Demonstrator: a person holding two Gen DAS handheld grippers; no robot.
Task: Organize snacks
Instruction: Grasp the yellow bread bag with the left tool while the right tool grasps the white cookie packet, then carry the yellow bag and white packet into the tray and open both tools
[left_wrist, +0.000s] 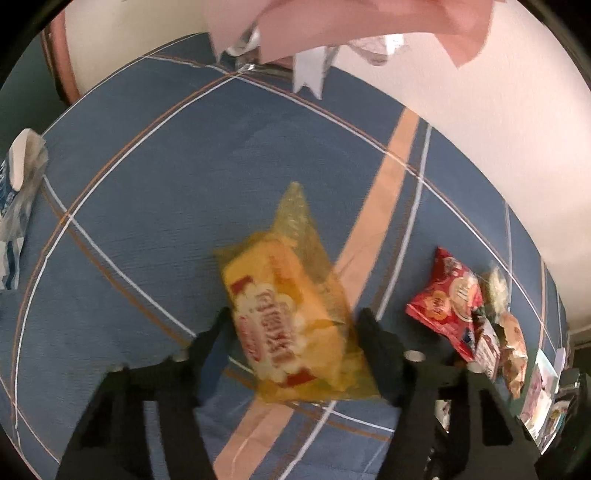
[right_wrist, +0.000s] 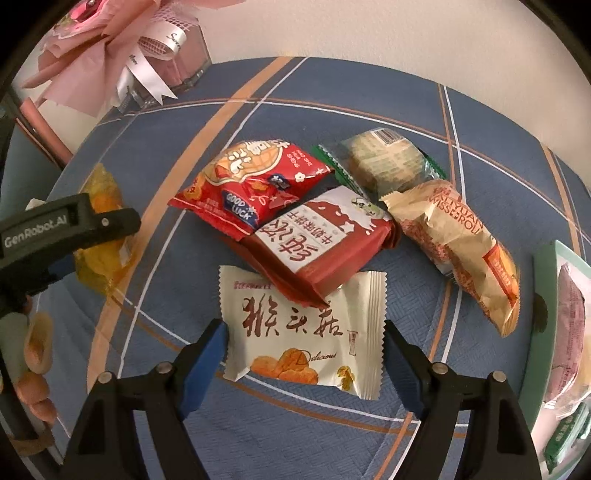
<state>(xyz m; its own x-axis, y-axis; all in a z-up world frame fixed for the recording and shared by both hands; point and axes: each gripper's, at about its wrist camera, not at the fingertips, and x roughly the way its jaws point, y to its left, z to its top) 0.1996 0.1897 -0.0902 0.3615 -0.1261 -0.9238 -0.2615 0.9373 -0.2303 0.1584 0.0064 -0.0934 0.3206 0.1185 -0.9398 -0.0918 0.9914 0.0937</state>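
In the left wrist view a yellow snack packet (left_wrist: 291, 314) sits between the two black fingers of my left gripper (left_wrist: 295, 325), which is shut on it above the blue cloth. The same packet (right_wrist: 98, 240) and the left gripper's body show at the left of the right wrist view. My right gripper (right_wrist: 304, 347) holds a cream packet with brown characters (right_wrist: 303, 332) between its blue-padded fingers, low over the cloth. Behind it lie a dark red packet (right_wrist: 317, 240), a bright red packet (right_wrist: 251, 184), a green-edged packet (right_wrist: 384, 162) and a tan roll packet (right_wrist: 458, 240).
A blue tablecloth (left_wrist: 184, 166) with orange and white stripes covers the table. A pink bouquet with white ribbon (right_wrist: 122, 48) stands at the back by the wall. A green-rimmed tray (right_wrist: 543, 295) holding packets is at the right. A white plastic bag (left_wrist: 18, 192) lies far left.
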